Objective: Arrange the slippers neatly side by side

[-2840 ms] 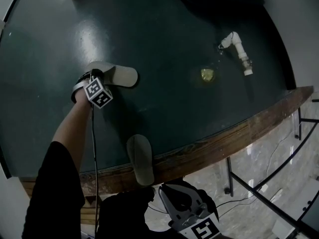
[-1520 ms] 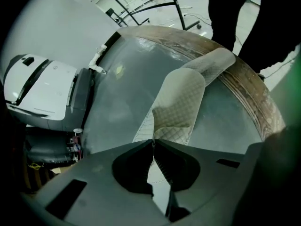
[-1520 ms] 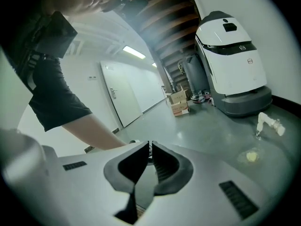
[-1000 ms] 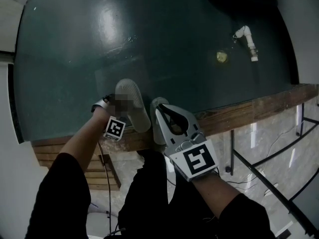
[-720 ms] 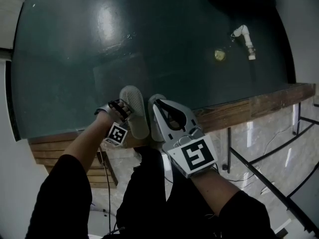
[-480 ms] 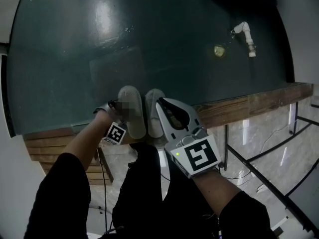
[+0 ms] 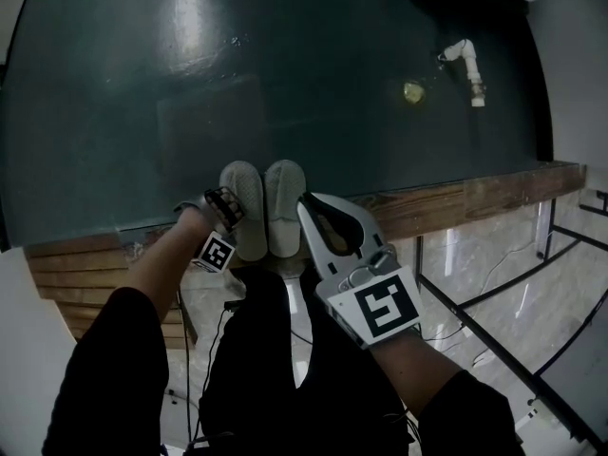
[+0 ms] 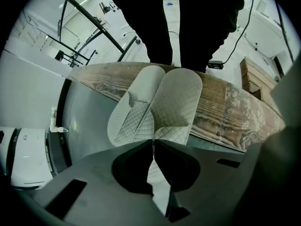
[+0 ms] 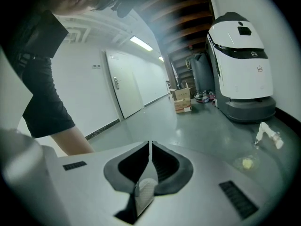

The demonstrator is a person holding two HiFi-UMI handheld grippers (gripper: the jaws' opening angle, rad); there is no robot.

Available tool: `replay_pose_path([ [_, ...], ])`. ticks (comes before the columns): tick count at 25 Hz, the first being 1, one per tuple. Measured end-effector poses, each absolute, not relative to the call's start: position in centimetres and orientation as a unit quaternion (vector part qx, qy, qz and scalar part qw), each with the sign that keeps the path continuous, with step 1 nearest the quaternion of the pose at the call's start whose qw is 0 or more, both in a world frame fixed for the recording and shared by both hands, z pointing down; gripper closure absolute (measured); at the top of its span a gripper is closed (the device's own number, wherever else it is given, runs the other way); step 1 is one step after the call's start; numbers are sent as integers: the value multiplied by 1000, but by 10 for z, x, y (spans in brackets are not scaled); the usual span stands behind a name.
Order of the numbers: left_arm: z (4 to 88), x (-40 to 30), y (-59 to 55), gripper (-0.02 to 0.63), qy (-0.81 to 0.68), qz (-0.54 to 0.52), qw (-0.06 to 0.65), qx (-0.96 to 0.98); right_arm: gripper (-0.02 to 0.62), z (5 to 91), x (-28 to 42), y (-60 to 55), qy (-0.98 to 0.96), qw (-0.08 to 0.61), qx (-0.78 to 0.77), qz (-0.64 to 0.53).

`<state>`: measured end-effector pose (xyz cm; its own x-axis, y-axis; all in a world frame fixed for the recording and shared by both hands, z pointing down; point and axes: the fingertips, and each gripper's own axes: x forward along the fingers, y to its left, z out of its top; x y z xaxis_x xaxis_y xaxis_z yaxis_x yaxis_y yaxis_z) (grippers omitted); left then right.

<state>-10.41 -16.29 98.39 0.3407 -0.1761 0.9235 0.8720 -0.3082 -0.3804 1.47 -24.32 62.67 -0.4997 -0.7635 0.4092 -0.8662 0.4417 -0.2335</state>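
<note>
Two pale quilted slippers lie side by side at the front edge of the dark green table, toes pointing away from me. The left slipper has my left gripper at its left side, jaws shut on its upper edge. In the left gripper view this slipper runs up to the closed jaw tips of the left gripper, with the other slipper beside it. My right gripper is shut on the right slipper. A strip of slipper shows behind the closed tips of the right gripper.
The table's wooden front edge runs just under the slippers' heels, above a pale floor. Far right on the table lie a white pipe fitting and a small yellow bit. A white appliance stands beyond the table.
The left gripper brought its slipper from the table's left to the front edge. The two slippers, angled and apart a second ago, now lie parallel and touching.
</note>
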Motion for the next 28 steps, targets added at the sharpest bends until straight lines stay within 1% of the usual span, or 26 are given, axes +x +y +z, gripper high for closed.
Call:
replay_pose_path([
  [6,989,-106,-164,595,-293,-506,528,-616,595,631,15,-235,-838,124,484,219],
  [15,1005,-108,-156,594,-301,-517,504,-623,595,643,23,-223,-828,142,486,240],
  [18,1000,-109,-155,577,-301,-519,503,-622,595,638,21,-220,-832,128,487,232],
  [19,997,-109,-155,562,-300,-519,503,-623,595,635,19,-218,-833,127,487,231],
  [24,968,-113,-165,555,-275,-536,491,-629,595,615,15,-212,-832,126,487,236],
  [26,940,-115,-159,555,-250,-546,467,-649,595,599,12,-206,-834,120,488,228],
  [28,902,-122,-144,555,-227,-552,437,-673,595,578,7,-195,-830,127,489,237],
])
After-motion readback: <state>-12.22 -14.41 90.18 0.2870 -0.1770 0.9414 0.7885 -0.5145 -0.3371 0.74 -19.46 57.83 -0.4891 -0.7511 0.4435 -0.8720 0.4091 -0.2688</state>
